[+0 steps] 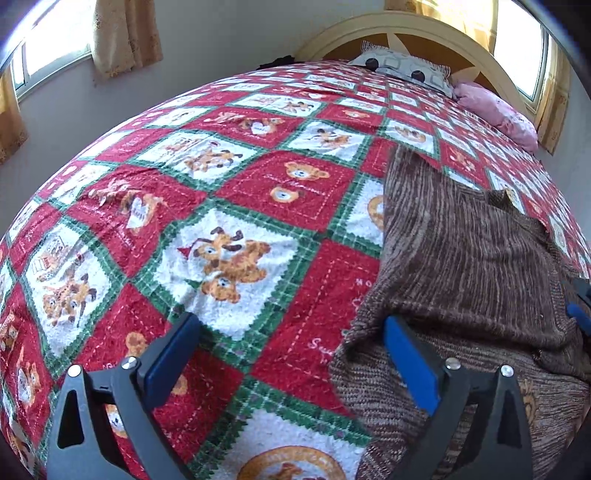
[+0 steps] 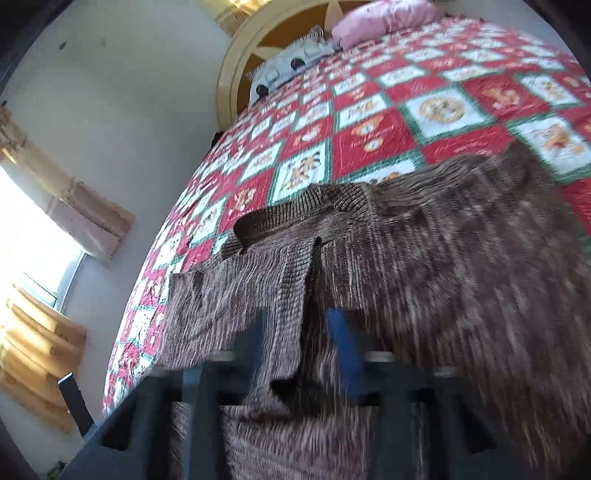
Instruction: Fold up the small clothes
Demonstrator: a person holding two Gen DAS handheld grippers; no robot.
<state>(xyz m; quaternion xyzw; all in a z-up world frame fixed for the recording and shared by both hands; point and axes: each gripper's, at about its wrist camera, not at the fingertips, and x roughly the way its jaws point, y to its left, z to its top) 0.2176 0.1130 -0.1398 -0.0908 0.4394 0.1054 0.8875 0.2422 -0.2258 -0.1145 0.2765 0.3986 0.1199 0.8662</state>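
Note:
A brown ribbed knit sweater [image 1: 461, 258] lies spread on the bed, at the right of the left wrist view. My left gripper [image 1: 291, 343] hovers wide open over its left edge, its right finger above the knit and its left finger above the quilt, gripping nothing. In the blurred right wrist view the sweater [image 2: 443, 258] fills the foreground. A folded flap with the ribbed collar rises between the fingers of my right gripper [image 2: 295, 332]. The jaws stand part open, with a dark gap beside the blue pad [image 2: 340, 339]. One blue pad [image 1: 578, 314] of that gripper shows at the right edge.
A red, green and white teddy-bear quilt [image 1: 221, 184] covers the bed. A grey patterned pillow [image 1: 402, 68] and a pink pillow [image 1: 495, 110] lie against the cream headboard [image 1: 406, 26]. Curtained windows [image 1: 55, 48] flank the bed, and a wall runs along its left side.

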